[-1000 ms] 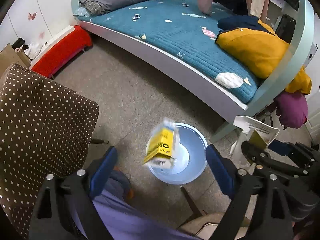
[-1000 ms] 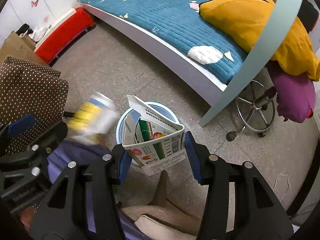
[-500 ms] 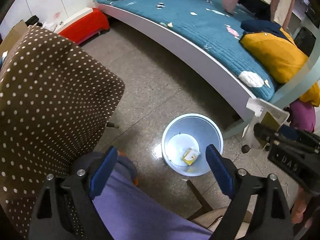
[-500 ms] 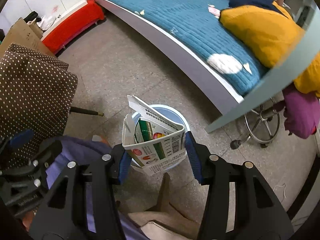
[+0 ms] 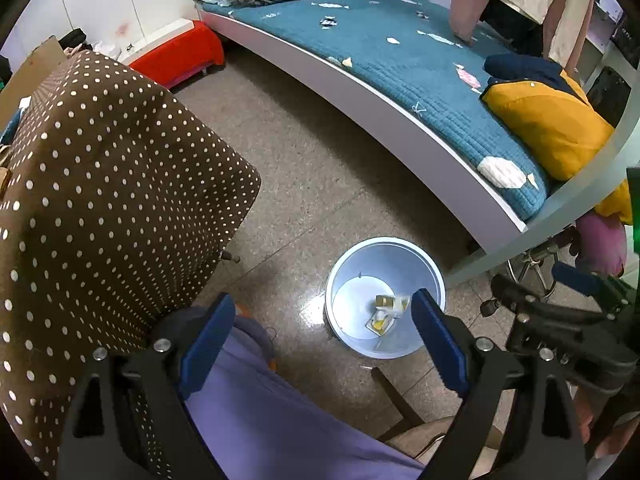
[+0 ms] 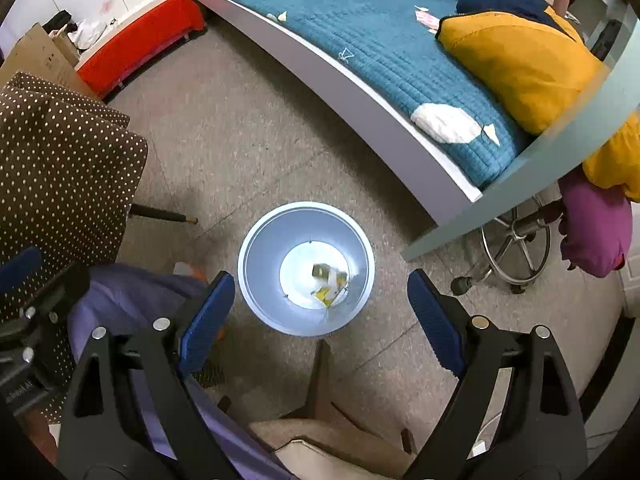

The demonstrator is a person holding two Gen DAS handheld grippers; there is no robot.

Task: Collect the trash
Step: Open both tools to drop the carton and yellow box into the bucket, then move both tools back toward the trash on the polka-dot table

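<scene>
A pale blue bin [image 5: 430, 276] stands on the floor beside the bed. Inside it lie a yellow packet and a small printed carton [image 5: 386, 312], both loose on the bottom. My left gripper [image 5: 322, 300] hangs above and to the left of the bin, open, with nothing between its blue pads. My right gripper [image 6: 320, 278] is straight over the bin [image 6: 260, 264]; its jaws are opening and nothing is between them. The dropped trash [image 6: 330, 280] shows in the bin's white bottom.
A brown polka-dot chair [image 5: 100, 200] fills the left. The bed [image 5: 400, 64] with teal cover and a yellow cushion [image 5: 548, 128] runs along the back. A red bench [image 5: 180, 54] is far left, a wheeled stool base [image 6: 516, 248] right. A purple-clothed leg [image 5: 272, 408] is below.
The yellow packet fell from the left gripper into the bin. The right gripper let go of the printed carton, which dropped into the bin, and its jaws spread wide.
</scene>
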